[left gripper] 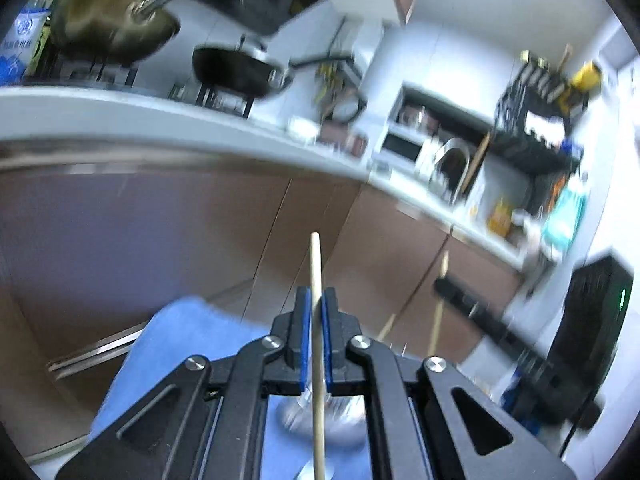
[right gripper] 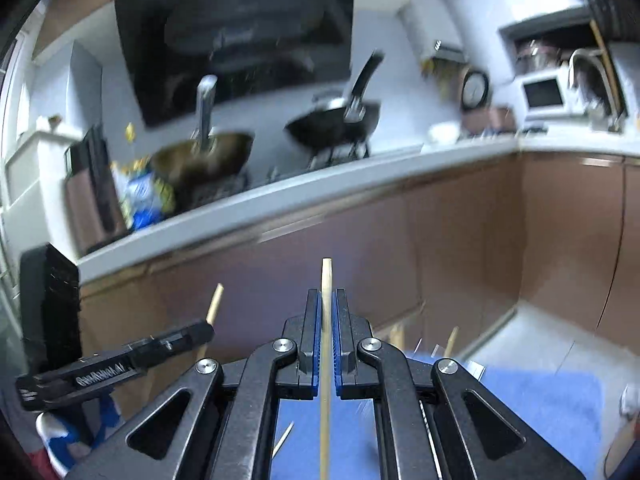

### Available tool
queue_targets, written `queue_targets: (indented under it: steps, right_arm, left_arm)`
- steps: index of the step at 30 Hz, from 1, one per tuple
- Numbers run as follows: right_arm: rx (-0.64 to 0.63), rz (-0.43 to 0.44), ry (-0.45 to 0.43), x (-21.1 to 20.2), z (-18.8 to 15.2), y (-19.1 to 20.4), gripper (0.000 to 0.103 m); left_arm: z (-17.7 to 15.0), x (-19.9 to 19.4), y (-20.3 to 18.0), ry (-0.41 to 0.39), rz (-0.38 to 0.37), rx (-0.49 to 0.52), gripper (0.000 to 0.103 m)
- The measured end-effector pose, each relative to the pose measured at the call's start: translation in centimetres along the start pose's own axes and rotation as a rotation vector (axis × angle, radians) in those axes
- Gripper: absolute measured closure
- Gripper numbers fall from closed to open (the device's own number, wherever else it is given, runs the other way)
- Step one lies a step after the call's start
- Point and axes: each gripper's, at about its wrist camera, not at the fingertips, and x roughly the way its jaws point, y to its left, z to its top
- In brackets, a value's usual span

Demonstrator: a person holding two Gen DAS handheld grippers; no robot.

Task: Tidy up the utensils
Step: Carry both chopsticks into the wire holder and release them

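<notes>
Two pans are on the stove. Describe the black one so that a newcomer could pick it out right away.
Find the long pale counter above the brown cabinets, below the big dark hood. Two pans sit on the stove there. The black pan is the right one, nearer the round clock, with a black handle slanting upward; its neighbour, the brownish wok, has a silvery metal handle.

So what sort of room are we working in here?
A home kitchen, by the look of it: a wok and a black pan sit on a stove under a range hood, with a microwave on the counter above brown cabinets.
</notes>
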Motion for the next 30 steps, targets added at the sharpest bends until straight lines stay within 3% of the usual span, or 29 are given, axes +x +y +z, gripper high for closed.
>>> queue_targets:
  steps: [3, 8, 13, 19, 26, 30]
  right_arm:
    - [0.002, -0.034, -0.071, 2.7, 0.7, -1.0, 0.098]
    - [0.023, -0.106, -0.133, 6.9, 0.4, -2.4, 0.098]
    - [0.020, -0.164, -0.171, 8.0, -0.3, -4.0, 0.098]
    - [-0.010, -0.193, -0.156, 8.7, -2.5, -4.1, 0.098]
    - [-0.004, -0.208, -0.130, 7.9, -4.5, -4.7, 0.097]
    - [0.007, -0.223, -0.131, 6.5, -4.5, -5.0, 0.086]
  left_arm:
    - [1.5, 2.8, -1.3, -0.088, -0.010, -0.051, 0.098]
    - [1.6, 7.3, -3.1, -0.199, 0.062, -0.034, 0.098]
    - [-0.3, 10.6, -3.2, -0.202, 0.097, -0.025, 0.098]
    - [-2.7, 12.1, -2.6, -0.222, 0.122, -0.009, 0.098]
    - [-4.4, 11.2, -1.1, -0.228, 0.118, -0.014, 0.097]
    - [-4.6, 9.6, -0.9, -0.219, 0.117, -0.007, 0.096]
